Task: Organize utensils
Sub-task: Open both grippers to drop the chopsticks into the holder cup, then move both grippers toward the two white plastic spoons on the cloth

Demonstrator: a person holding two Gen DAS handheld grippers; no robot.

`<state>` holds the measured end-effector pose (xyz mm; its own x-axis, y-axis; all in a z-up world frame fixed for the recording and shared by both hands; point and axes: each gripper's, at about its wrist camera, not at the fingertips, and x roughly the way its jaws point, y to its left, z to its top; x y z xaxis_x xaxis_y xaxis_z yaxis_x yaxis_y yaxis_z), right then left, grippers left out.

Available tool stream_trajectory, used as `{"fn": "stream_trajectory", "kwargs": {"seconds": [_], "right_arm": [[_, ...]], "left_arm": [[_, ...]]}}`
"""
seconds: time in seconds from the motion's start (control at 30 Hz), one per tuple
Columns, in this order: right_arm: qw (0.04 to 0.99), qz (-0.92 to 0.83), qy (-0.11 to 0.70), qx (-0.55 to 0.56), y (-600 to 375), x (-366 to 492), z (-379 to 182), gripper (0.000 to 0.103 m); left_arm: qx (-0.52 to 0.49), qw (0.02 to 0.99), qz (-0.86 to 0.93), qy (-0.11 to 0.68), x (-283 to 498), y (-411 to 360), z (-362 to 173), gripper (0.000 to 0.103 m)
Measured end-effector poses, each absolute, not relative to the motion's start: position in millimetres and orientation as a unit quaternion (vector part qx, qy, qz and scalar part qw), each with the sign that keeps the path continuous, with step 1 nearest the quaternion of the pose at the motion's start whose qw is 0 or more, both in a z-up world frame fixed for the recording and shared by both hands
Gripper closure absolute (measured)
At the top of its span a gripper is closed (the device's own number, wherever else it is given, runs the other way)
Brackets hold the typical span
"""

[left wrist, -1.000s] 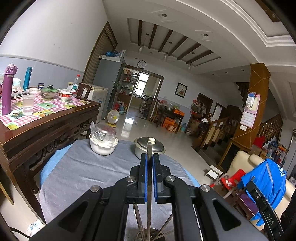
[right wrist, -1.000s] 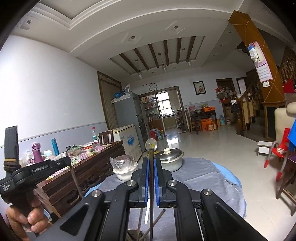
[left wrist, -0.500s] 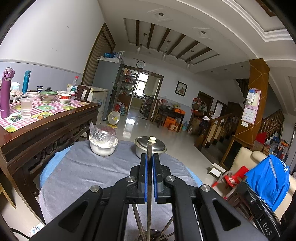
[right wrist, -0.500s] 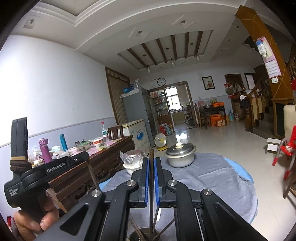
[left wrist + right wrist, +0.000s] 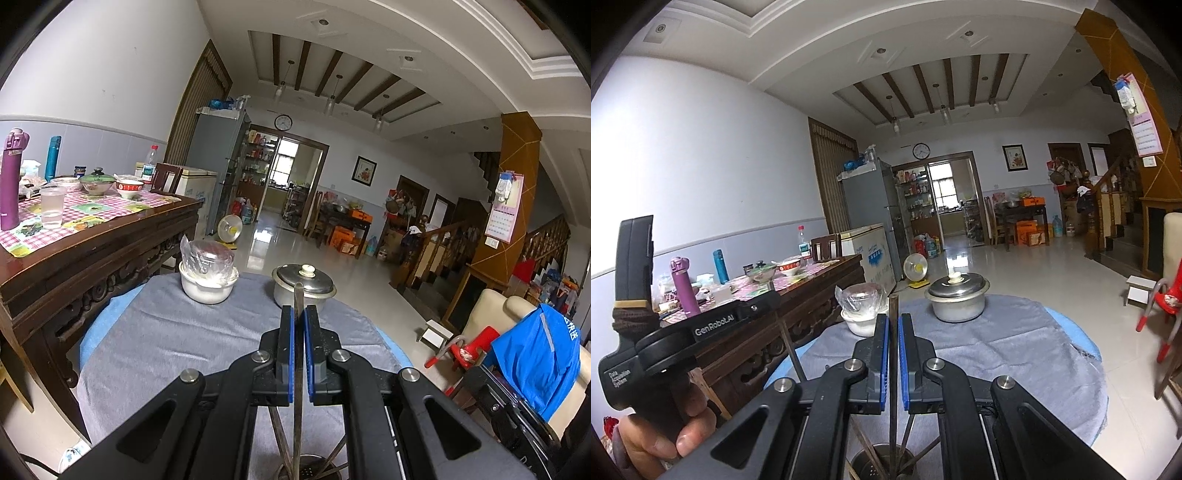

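My left gripper point(image 5: 299, 314) is shut on a thin grey stick point(image 5: 297, 295), like a chopstick, held upright between the blue pads. Its lower end reaches down into a metal utensil holder point(image 5: 308, 467) with several other sticks. My right gripper point(image 5: 894, 321) is shut on a dark stick point(image 5: 893, 306), also upright, whose lower end sits in the same holder point(image 5: 875, 461). In the right wrist view the left gripper point(image 5: 774, 299) shows at the left, held by a hand point(image 5: 665, 439), with its stick slanting down beneath it.
The holder stands at the near edge of a round table under a grey cloth point(image 5: 166, 332). Farther back on it are a white bowl with plastic wrap point(image 5: 208, 284) and a lidded steel pot point(image 5: 321, 288). A dark wooden table point(image 5: 92, 236) with dishes stands to the left.
The right gripper has sunk a little and shifted sideways with its stick, so more of the holder's mouth shows below it. The left gripper has barely moved.
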<state>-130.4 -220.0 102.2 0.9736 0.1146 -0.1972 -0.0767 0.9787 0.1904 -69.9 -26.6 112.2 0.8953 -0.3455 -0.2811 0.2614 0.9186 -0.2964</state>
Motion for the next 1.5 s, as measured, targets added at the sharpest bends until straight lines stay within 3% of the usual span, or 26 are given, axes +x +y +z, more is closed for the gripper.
{"fn": "stream_trajectory", "kwargs": {"seconds": [0.6,0.63,0.7,0.73,0.9,1.5], "right_arm": [[0.98,0.067,0.152,0.107,-221.9,-119.2,93.7,0.096],[0.977,0.08,0.159,0.121,-225.6,-117.0,92.4,0.096],[0.971,0.096,0.163,0.147,-232.7,-115.3,91.6,0.083],[0.971,0.092,0.153,0.159,-238.5,-117.8,92.6,0.081],[0.976,0.06,0.104,0.182,-255.2,-130.2,100.0,0.08],[0.969,0.015,0.113,0.221,-286.1,-123.6,91.8,0.08]], "left_arm": [[-0.12,0.959,-0.17,0.193,-66.5,-26.9,104.1,0.097],[-0.114,0.959,-0.17,0.194,-66.9,-28.1,104.6,0.088],[-0.11,0.962,-0.163,0.188,-70.9,-27.4,107.2,0.037],[-0.113,0.964,-0.159,0.179,-73.8,-24.8,109.3,0.034],[-0.104,0.977,-0.137,0.129,-87.9,-14.6,124.2,0.034],[-0.135,0.975,-0.085,0.153,-62.6,20.3,113.2,0.034]]}}
